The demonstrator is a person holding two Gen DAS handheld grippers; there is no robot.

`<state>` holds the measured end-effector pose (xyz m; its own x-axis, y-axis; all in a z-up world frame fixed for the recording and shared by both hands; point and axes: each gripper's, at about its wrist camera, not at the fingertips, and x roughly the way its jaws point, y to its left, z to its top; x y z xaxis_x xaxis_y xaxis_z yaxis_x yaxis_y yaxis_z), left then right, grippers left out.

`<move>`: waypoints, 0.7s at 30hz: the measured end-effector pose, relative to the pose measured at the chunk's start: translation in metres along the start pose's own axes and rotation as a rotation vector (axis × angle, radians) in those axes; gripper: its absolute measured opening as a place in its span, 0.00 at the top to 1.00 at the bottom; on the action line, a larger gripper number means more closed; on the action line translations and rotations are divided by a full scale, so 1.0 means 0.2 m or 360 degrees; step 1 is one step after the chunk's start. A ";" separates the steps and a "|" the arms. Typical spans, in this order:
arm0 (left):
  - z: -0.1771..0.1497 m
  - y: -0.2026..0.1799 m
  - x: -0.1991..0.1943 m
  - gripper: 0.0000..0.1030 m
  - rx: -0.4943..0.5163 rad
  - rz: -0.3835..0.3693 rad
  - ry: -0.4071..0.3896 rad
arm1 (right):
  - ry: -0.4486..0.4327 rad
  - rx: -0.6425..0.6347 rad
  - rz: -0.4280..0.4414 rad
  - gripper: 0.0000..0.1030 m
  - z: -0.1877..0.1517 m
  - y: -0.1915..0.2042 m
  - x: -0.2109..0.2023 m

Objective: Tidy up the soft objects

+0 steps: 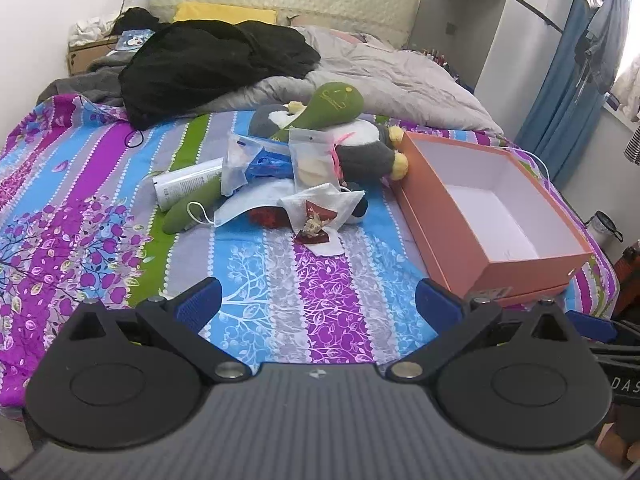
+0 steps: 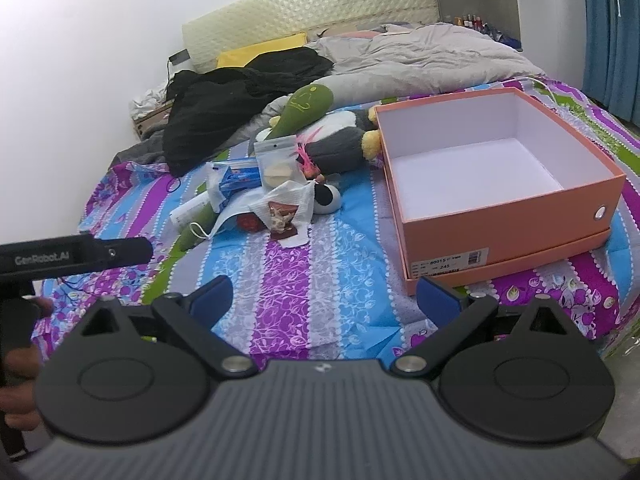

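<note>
Plush handling, pre-grasp

Both claws released: left gripper [image 1: 318,302] and right gripper [image 2: 324,298] spread wide, nothing between pads. Penguin plush [image 1: 362,148] on bedsheet [image 1: 256,320], touching orange box [image 1: 532,258]. Light, squashy; best pinched mid-body. Pouch [image 1: 310,156] on top, probably slippery.

Black tool [image 1: 318,300] linkages with blue fingertips [image 1: 199,305], silver pivot screws, ribbed grey housing.
</note>
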<state>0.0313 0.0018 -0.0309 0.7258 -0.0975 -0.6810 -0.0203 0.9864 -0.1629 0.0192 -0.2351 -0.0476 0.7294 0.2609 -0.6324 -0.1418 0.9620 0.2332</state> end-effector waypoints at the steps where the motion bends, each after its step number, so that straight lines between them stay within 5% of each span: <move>1: 0.00 0.00 0.00 0.00 -0.0001 0.0000 0.0000 | 0.0001 0.0002 -0.0004 0.03 0.00 0.00 0.00; 21: 0.00 0.08 0.15 0.00 -0.0017 -0.0015 0.0009 | -0.0013 0.0101 0.0034 0.02 0.01 0.00 0.17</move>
<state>0.0531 0.0140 -0.0538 0.7220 -0.1075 -0.6835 -0.0208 0.9840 -0.1767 0.0450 -0.2268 -0.0677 0.7322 0.2807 -0.6206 -0.1153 0.9491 0.2932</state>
